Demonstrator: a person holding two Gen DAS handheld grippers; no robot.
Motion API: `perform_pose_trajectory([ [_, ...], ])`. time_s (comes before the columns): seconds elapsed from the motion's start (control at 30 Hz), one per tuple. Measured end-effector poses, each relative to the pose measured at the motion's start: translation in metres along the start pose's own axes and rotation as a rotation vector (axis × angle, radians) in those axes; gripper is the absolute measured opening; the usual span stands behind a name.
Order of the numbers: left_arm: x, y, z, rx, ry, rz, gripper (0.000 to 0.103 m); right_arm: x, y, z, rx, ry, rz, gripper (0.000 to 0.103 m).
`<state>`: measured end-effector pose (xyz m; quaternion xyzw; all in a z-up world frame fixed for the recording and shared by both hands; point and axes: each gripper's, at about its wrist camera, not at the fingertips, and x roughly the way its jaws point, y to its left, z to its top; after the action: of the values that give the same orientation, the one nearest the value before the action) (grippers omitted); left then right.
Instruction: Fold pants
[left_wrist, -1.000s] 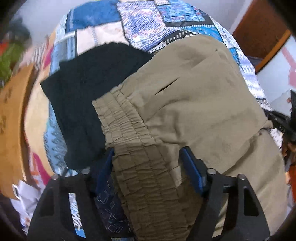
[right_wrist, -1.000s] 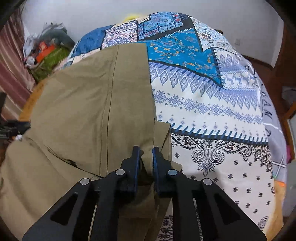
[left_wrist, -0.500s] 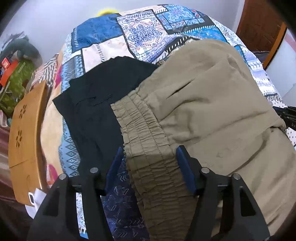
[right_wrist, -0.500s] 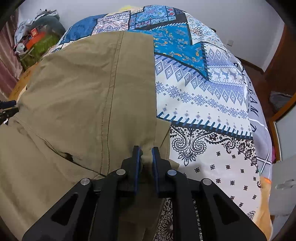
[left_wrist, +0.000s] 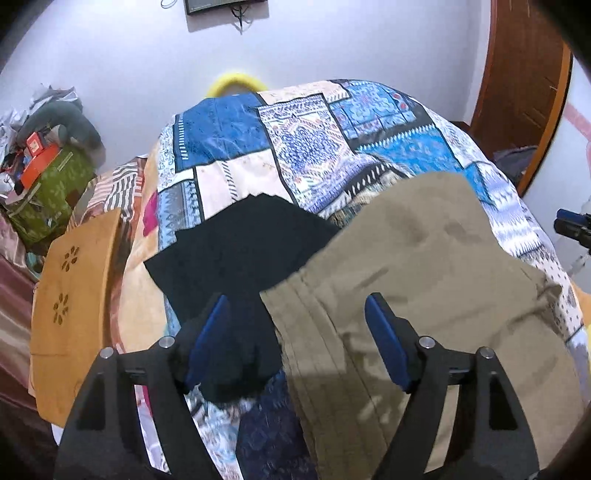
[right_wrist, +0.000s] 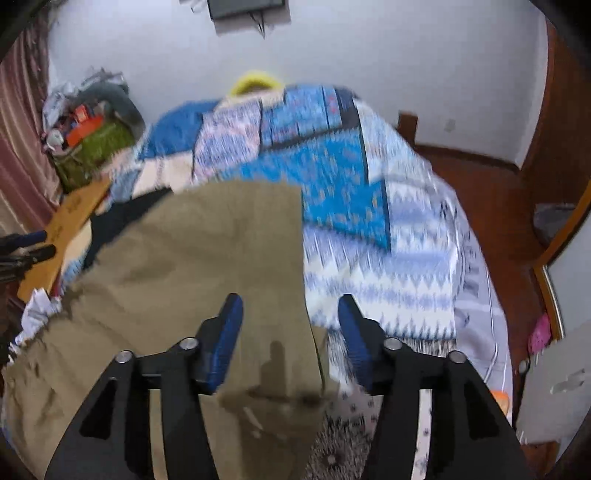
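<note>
Both grippers are letting go now: half a second back the right gripper (right_wrist: 290, 341) was pinching the edge of the khaki pants (left_wrist: 424, 295) and the left gripper (left_wrist: 295, 341) was straddling the gathered waistband, and now both are sitting higher and further back with their blue pads spread wide, gripping nothing.

The pants are lying folded over on the bed, spread across the patchwork bedspread (left_wrist: 314, 147), with the waistband end pointing toward the left gripper and the straight folded edge running up just inside the right one. The right wrist view is pretty blurry, so finer creases are hard to make out there.

A black garment (left_wrist: 236, 251) is lying flat right beside the pants on the left, its edge tucked just under the waistband. Further left, a wooden board (left_wrist: 70, 295) with flower cutouts is sitting along the bed's side, and a green bag (left_wrist: 55, 192) piled with clutter is resting in the corner. A yellow ring (left_wrist: 236, 83) is peeking over the far end of the bed against the white wall.
</note>
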<state>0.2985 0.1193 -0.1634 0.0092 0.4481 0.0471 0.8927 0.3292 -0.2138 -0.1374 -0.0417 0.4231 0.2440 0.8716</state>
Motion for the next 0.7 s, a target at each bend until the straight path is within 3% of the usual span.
perform_pose_trajectory([
  [0.17,0.029,0.013,0.018,-0.04,0.012,-0.004,0.079,0.021,0.007,0.026,0.0,-0.054,0.012,0.07],
  [0.3,0.061,0.026,0.025,-0.079,0.057,-0.007,0.08,0.054,0.007,0.039,-0.005,-0.025,-0.001,0.07],
  [0.5,0.122,0.043,0.021,-0.146,0.188,-0.015,0.08,0.106,-0.003,0.05,-0.011,0.051,-0.021,0.07],
  [0.7,0.159,0.046,0.004,-0.225,0.27,-0.099,0.081,0.141,-0.016,0.065,0.015,0.071,-0.005,0.07],
])
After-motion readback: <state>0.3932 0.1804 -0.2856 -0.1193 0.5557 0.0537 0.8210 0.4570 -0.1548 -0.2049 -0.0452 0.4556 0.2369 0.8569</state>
